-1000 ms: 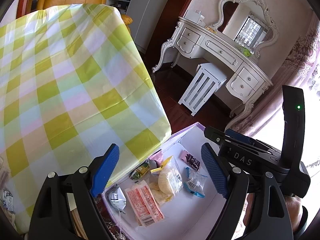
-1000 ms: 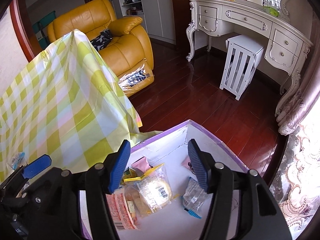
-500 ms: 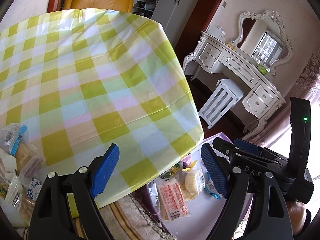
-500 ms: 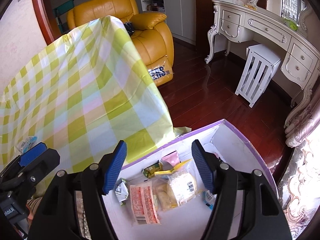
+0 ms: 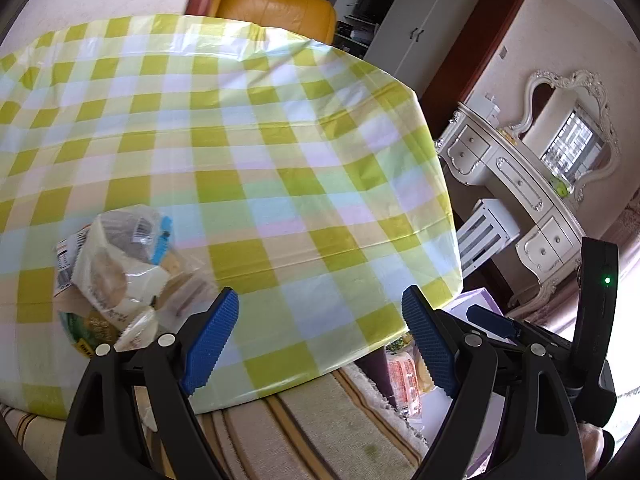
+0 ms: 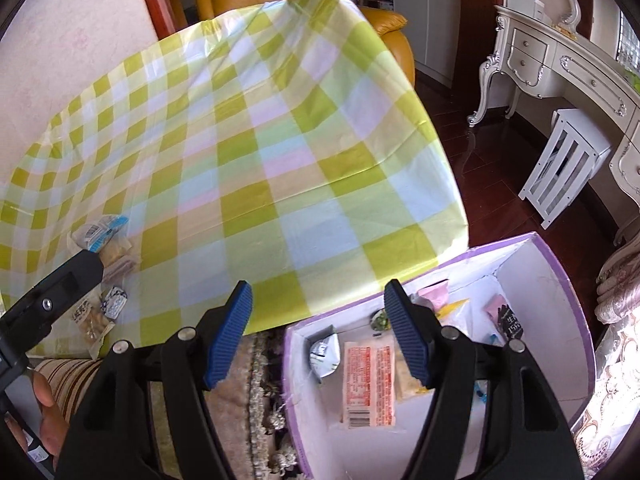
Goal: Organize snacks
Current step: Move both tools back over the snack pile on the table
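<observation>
Both views have swung leftward, away from the purple-rimmed box (image 6: 560,280) and across the checked surface (image 5: 280,168). A second ago the box filled the near part of each view; now only its corner shows at the right of the left wrist view. The left gripper (image 5: 320,344) is empty with its fingers spread, pointing at the surface just right of the loose snack packets (image 5: 116,276) lying at its near left. The right gripper (image 6: 320,332) is also empty; its fingers have just been opening further and nothing lies between them. In the box sit a red-printed packet (image 6: 368,380), a small white sachet (image 6: 324,356) and other snacks. Judged from this, a deposit is complete and the next pick is beginning.
</observation>
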Tool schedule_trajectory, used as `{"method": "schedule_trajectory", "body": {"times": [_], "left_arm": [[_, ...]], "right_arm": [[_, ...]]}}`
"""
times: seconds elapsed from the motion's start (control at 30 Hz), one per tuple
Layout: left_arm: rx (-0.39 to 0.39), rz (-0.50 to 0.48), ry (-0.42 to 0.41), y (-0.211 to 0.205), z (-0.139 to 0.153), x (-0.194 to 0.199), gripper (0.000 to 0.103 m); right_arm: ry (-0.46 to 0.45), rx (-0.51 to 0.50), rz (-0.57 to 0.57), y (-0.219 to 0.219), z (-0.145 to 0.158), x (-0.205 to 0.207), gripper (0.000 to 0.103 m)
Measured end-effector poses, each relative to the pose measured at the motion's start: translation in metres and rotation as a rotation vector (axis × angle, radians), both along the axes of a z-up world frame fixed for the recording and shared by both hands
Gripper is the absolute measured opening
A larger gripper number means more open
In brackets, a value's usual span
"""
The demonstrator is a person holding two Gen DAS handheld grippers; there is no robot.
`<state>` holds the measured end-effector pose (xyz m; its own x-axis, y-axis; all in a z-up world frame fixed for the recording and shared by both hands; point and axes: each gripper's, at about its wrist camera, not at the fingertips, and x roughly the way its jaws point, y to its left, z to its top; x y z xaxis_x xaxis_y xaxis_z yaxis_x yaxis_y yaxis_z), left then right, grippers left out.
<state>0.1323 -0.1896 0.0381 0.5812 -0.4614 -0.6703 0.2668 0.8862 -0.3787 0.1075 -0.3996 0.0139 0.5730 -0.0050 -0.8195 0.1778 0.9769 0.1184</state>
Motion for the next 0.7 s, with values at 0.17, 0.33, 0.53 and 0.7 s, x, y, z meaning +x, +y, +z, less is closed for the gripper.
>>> {"method": "schedule_trajectory", "body": {"times": [0.17, 0.33, 0.53, 0.7], "left_arm": [[-0.013, 0.084, 0.016, 0.043, -0.002, -0.007, 0.08], [-0.023, 0.162, 0.042, 0.085, -0.007, -0.018, 0.08], [-0.027, 0.222, 0.091, 0.125, -0.015, -0.033, 0.08], [-0.051, 0.272, 0.128, 0.152, -0.022, -0.04, 0.073]], "right_arm": [[0.014, 0.011, 0.086, 0.038, -0.002, 0.003, 0.068], [0.026, 0.018, 0.168, 0.072, -0.003, 0.004, 0.068], [0.049, 0.008, 0.247, 0.104, -0.004, 0.007, 0.07], [0.067, 0.0, 0.339, 0.136, -0.007, 0.007, 0.071]]}}
